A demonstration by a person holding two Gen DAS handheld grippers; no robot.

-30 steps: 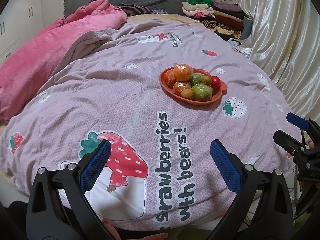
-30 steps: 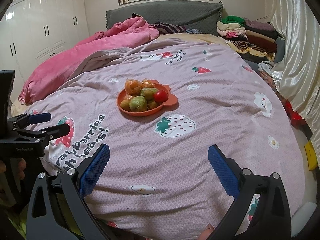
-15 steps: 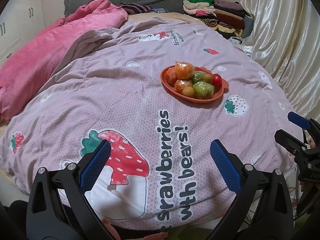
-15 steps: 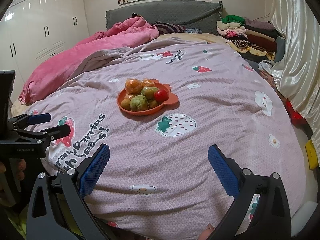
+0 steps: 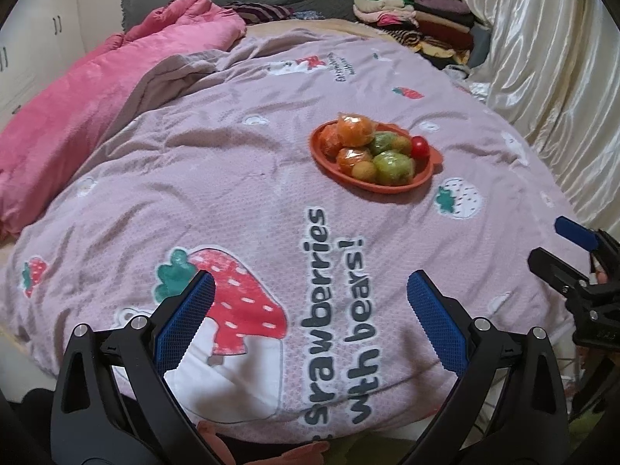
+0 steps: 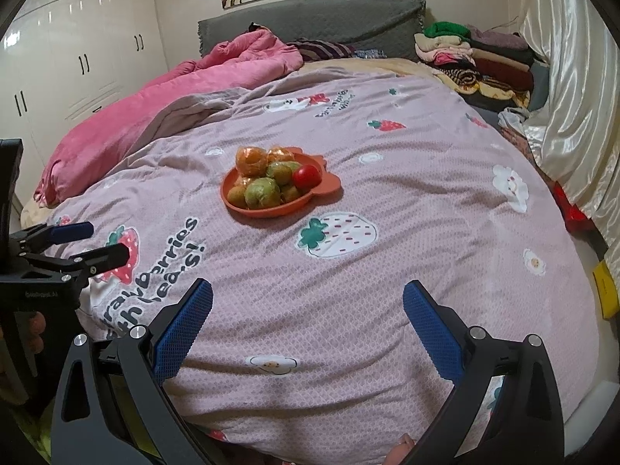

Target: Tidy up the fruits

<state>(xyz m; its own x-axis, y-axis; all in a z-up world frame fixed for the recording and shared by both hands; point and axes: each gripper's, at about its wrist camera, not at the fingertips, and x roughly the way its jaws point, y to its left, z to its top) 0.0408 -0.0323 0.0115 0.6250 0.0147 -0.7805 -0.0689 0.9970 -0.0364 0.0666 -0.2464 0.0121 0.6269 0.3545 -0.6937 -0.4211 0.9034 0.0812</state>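
Left wrist view: we hold both tools, left tool (image 5: pixel 310 302) and right tool (image 6: pixel 308 310), spread wide and empty, and our reach may tip the piled orange plate (image 5: pixel 387 188) on the soft quilt (image 5: pixel 232 201).

- Plate (image 5: pixel 425 176) on quilt (image 5: pixel 232 201), toward the far right of mid-bed; well apart from both grippers.
- In plate: wrapped oranges (image 5: pixel 354 130) at far-left side; pears (image 5: pixel 393 166) at centre and near side; tomato (image 5: pixel 419 147) at right edge.
- Rolled blanket (image 5: pixel 97 104) along left side of bed, left of plate.
- Headboard (image 6: pixel 310 23) behind bed; folded clothes stack (image 6: pixel 476 58) at far right corner.
- Curtain (image 6: pixel 573 116) along right side of bed.
- Wardrobe (image 6: pixel 77 58) left of bed, behind blanket.
- Left gripper (image 5: pixel 310 302) above near edge of quilt, jaws spread; right gripper (image 6: pixel 308 308) beside it to the right, jaws spread.
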